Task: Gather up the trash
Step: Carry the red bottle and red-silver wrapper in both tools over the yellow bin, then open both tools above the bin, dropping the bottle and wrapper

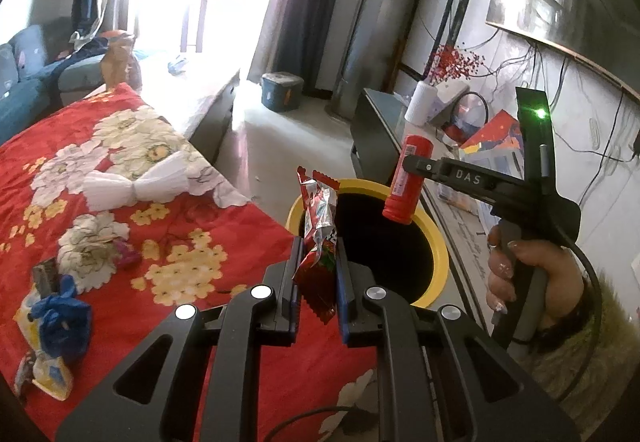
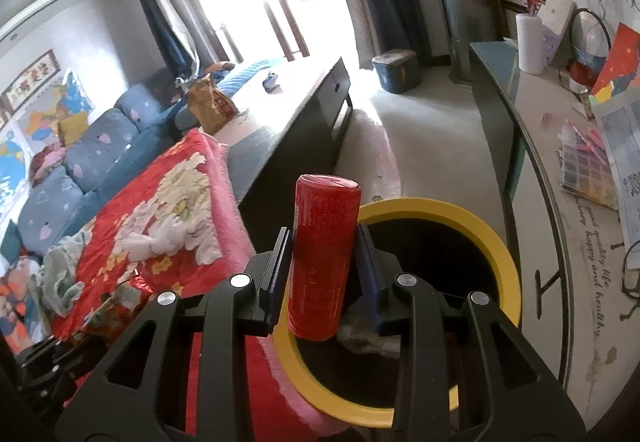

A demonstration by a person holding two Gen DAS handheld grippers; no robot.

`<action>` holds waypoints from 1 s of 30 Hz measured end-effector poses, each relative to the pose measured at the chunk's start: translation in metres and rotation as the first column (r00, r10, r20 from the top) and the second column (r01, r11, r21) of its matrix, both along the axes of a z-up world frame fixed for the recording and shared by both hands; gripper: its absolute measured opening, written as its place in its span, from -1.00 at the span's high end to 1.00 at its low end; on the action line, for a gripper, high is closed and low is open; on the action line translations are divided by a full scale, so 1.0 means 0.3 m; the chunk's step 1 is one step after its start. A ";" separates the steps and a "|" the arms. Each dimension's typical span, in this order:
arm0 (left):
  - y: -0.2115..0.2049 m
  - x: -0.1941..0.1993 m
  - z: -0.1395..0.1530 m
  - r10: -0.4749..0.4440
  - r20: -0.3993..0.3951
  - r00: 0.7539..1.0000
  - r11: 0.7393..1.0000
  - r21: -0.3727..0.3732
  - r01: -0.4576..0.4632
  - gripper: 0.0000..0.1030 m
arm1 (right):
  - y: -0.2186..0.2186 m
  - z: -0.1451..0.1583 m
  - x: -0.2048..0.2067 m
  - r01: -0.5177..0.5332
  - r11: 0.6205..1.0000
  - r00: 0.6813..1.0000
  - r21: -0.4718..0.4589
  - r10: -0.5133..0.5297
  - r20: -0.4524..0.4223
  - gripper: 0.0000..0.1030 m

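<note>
My left gripper (image 1: 317, 262) is shut on a red and silver snack wrapper (image 1: 318, 238), held upright at the near rim of a yellow-rimmed trash bin (image 1: 438, 242). My right gripper (image 2: 325, 246) is shut on a red can (image 2: 322, 258), held upright over the bin's opening (image 2: 500, 250); the can also shows in the left wrist view (image 1: 408, 177), above the bin's far side. More trash lies on the red floral blanket (image 1: 200, 209): a white crumpled tissue (image 1: 132, 185), a blue crumpled bag (image 1: 60, 318), a yellow wrapper (image 1: 48, 374) and a purple wrapper (image 1: 126, 252).
The bin stands between the blanket-covered bed and a long side table (image 2: 560, 181) with papers, a white vase (image 2: 530, 41) and red berries. Some trash lies inside the bin (image 2: 360, 334). A blue sofa (image 2: 80, 169), a dark low cabinet (image 2: 304, 113) and a blue box (image 1: 282, 89) lie further back.
</note>
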State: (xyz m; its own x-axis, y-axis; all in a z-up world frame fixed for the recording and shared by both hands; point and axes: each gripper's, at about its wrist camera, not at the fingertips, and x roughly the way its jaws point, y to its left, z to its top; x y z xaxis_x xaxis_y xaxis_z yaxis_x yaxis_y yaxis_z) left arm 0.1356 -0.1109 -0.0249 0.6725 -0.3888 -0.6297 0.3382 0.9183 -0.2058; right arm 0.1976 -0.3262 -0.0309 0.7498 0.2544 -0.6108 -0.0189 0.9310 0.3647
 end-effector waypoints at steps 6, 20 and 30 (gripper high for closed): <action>-0.055 0.041 -0.034 -0.022 -0.022 1.000 1.000 0.017 0.022 0.73 | -0.042 -0.039 0.014 0.019 1.000 0.999 -0.005 -0.019 -0.031 0.50; -0.176 0.136 -0.124 -0.064 -0.077 0.995 0.996 0.054 0.068 0.73 | -0.143 -0.154 0.043 0.061 0.998 0.991 0.033 -0.057 -0.123 0.50; -0.235 0.224 -0.189 -0.085 -0.126 0.988 0.993 0.065 0.094 0.73 | -0.200 -0.207 0.049 0.085 0.994 0.984 0.071 -0.073 -0.163 0.50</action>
State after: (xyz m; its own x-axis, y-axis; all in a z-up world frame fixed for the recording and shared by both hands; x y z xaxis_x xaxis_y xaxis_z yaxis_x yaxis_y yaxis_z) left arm 0.2027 -0.1816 -0.0817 0.5533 -0.3958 -0.7330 0.3957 0.8992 -0.1868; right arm 0.2123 -0.3863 -0.0930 0.6639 0.2492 -0.7051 0.1181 0.8961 0.4279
